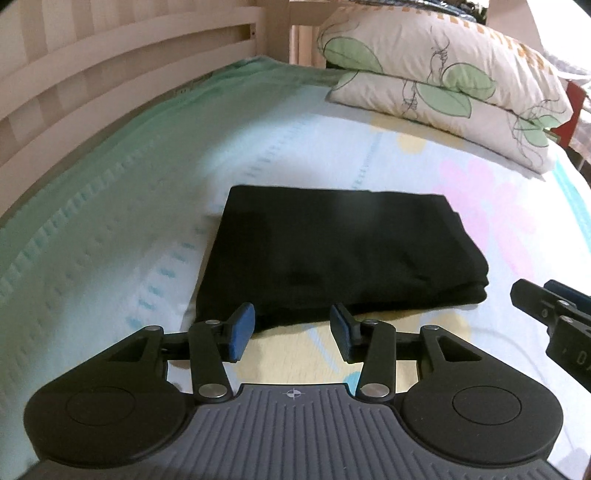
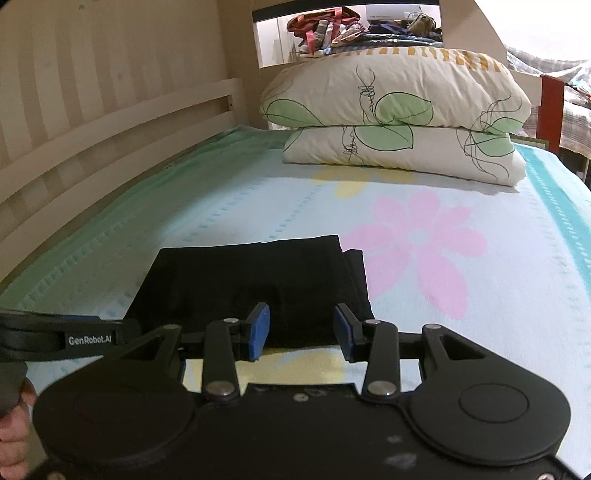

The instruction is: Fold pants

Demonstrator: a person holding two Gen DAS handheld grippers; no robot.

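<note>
The black pants [image 1: 340,254] lie folded into a flat rectangle on the bed; they also show in the right wrist view [image 2: 255,288]. My left gripper [image 1: 291,328] is open and empty, its blue pads just short of the pants' near edge. My right gripper [image 2: 301,330] is open and empty at the near right corner of the pants. The right gripper's tip shows at the right edge of the left wrist view [image 1: 543,302]. The left gripper's side shows at the left of the right wrist view [image 2: 74,338].
Two stacked leaf-print pillows [image 2: 399,118] lie at the head of the bed, also in the left wrist view [image 1: 443,81]. A wooden slatted rail [image 1: 92,74] runs along the left side. The bedsheet [image 2: 417,240] has flower prints. Clutter sits on a shelf [image 2: 351,29] behind.
</note>
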